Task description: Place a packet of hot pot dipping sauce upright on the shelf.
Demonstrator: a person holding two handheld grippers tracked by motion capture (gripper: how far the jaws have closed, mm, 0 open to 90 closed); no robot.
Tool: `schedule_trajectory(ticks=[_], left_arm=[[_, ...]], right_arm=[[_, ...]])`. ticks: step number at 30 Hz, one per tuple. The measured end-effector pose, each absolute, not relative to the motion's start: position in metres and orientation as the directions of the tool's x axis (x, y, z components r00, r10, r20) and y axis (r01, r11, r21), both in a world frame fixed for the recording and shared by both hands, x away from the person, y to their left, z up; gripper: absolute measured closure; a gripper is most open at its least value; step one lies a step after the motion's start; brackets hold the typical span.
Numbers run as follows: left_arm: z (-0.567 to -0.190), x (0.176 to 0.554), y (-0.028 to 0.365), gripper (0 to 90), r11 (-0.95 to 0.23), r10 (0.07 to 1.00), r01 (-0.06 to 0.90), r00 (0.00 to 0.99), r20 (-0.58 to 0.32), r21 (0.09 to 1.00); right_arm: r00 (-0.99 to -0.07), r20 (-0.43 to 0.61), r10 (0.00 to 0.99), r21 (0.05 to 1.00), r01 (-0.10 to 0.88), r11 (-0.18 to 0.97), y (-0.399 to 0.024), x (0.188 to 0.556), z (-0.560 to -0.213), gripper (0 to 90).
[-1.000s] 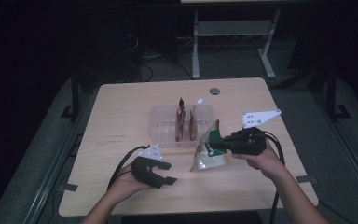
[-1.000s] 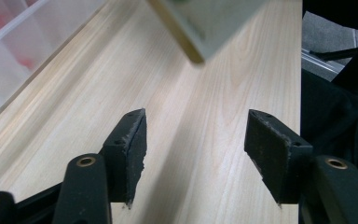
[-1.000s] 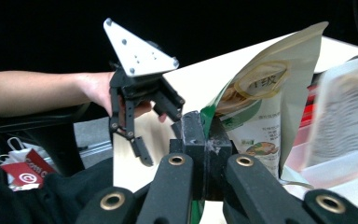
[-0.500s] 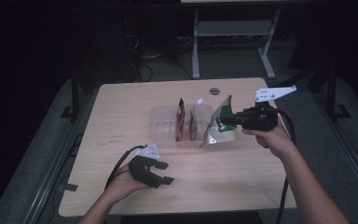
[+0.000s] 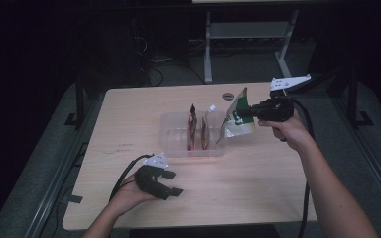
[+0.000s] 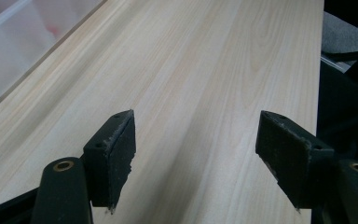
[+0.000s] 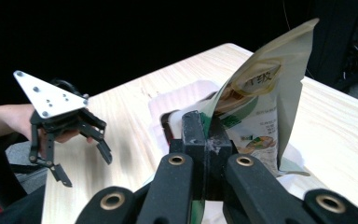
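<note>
At the near edge of the table (image 5: pixel 258 188), the left gripper (image 5: pixel 171 182) rests low over bare wood in the person's left hand (image 5: pixel 129 196). Its jaws stand apart and have just been opening further, with nothing between them; the left gripper view shows plain wood in the gap and a corner of the clear tray (image 6: pixel 14 51) off to its upper left.

Beyond it, toward the middle of the table, the tray (image 5: pixel 178 131) holds two upright red sachets (image 5: pixel 193 126), side by side.

Farther back and to the right, the right gripper (image 5: pixel 242 112) is clenched on a green and white pouch (image 5: pixel 237 118), pinching it by its edge. The pouch hangs tilted from the jaws, lifted above the tray's right end. In the right gripper view the pouch (image 7: pixel 265 112) rises just past the closed jaws, with the left gripper (image 7: pixel 81 156) well off to the left.
</note>
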State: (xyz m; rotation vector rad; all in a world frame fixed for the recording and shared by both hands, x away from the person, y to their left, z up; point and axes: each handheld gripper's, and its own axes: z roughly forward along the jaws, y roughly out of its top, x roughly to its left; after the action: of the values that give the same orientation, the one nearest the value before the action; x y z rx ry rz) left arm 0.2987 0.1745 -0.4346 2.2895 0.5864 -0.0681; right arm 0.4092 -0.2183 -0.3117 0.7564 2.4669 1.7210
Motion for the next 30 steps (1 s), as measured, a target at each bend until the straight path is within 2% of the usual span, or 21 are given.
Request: schedule_trajectory(ticks=[9,21,30], left_arm=[[-0.437,0.296,0.178,27.4,-0.611,0.395,0.43,0.893,-0.215,0.664],[-0.436,0.297,0.175,27.2,-0.614,0.386,0.426,0.896,-0.218,0.664],[-0.437,0.297,0.175,27.0,-0.614,0.386,0.428,0.896,-0.22,0.663]], right_arm=[[-0.857,0.275,0.436,0.885,0.403,0.232,-0.225,0.421,-0.328,90.0],[-0.858,0.243,0.452,0.886,0.386,0.257,-0.234,0.414,-0.317,90.0],[-0.854,0.27,0.445,0.856,0.424,0.294,-0.217,0.418,-0.344,90.0]])
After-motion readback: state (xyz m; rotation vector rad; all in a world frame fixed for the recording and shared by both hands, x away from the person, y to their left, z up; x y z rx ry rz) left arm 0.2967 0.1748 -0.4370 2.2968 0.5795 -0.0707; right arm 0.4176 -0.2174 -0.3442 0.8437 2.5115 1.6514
